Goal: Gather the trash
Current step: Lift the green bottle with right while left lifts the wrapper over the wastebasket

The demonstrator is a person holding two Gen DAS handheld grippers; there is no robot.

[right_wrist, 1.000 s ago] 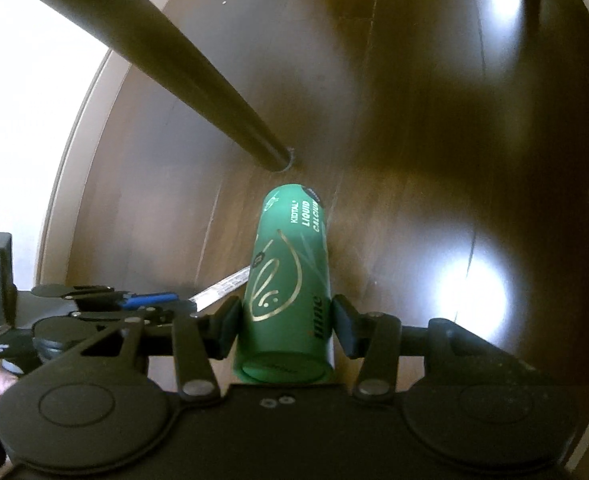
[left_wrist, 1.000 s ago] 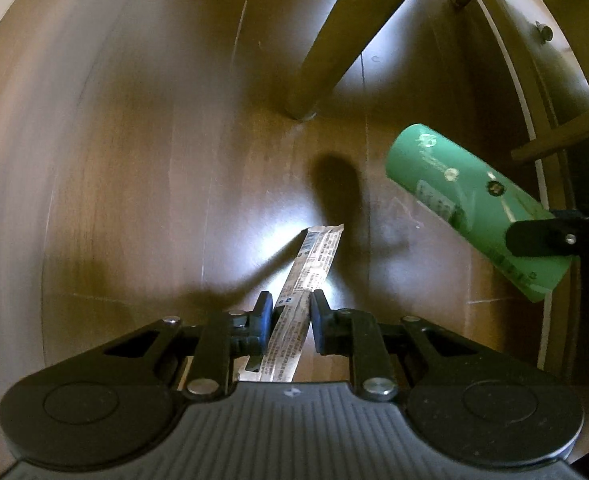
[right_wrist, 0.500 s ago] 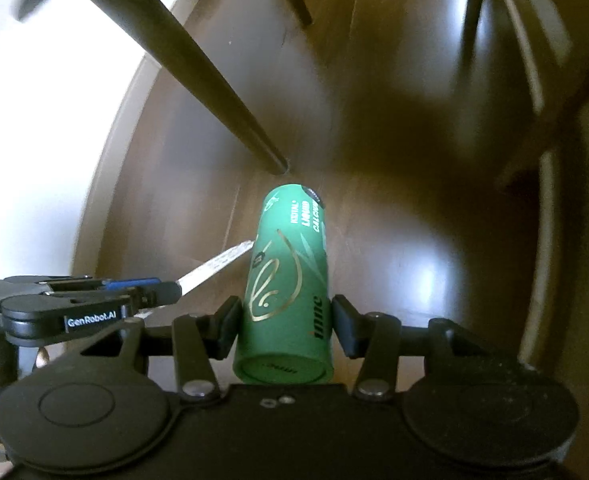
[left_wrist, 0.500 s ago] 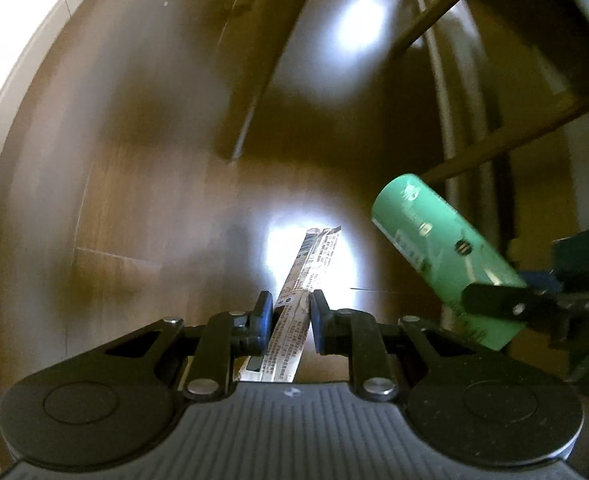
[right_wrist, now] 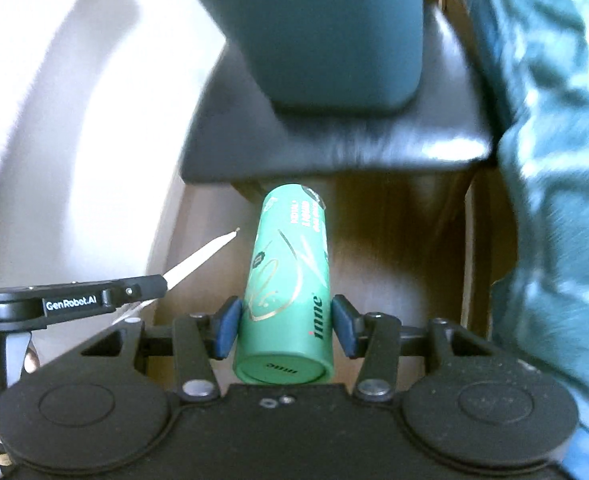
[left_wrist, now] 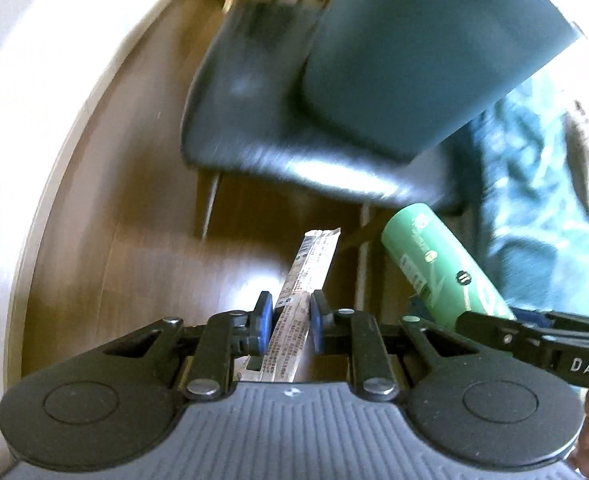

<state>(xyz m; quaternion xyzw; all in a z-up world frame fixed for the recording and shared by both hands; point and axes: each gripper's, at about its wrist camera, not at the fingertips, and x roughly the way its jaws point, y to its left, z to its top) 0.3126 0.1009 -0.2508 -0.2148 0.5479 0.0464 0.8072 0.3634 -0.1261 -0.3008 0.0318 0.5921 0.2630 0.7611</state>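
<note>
Both tools higher now: one wrapper, one green can, perhaps near bin.

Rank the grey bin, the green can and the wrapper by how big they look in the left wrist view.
1. Grey bin, plainly largest.
2. Green can.
3. Wrapper, long but thinnest; it sits nearer the camera, so its true size against the can is unsure.

The wrapper is a long, flat, silvery strip printed with small text, clamped low down between the left gripper's pads and jutting forward above the floor. The tube, a green cylinder with gold line art and white lettering, sits lengthwise between the right gripper's pads, its flat base nearest the camera.
</note>
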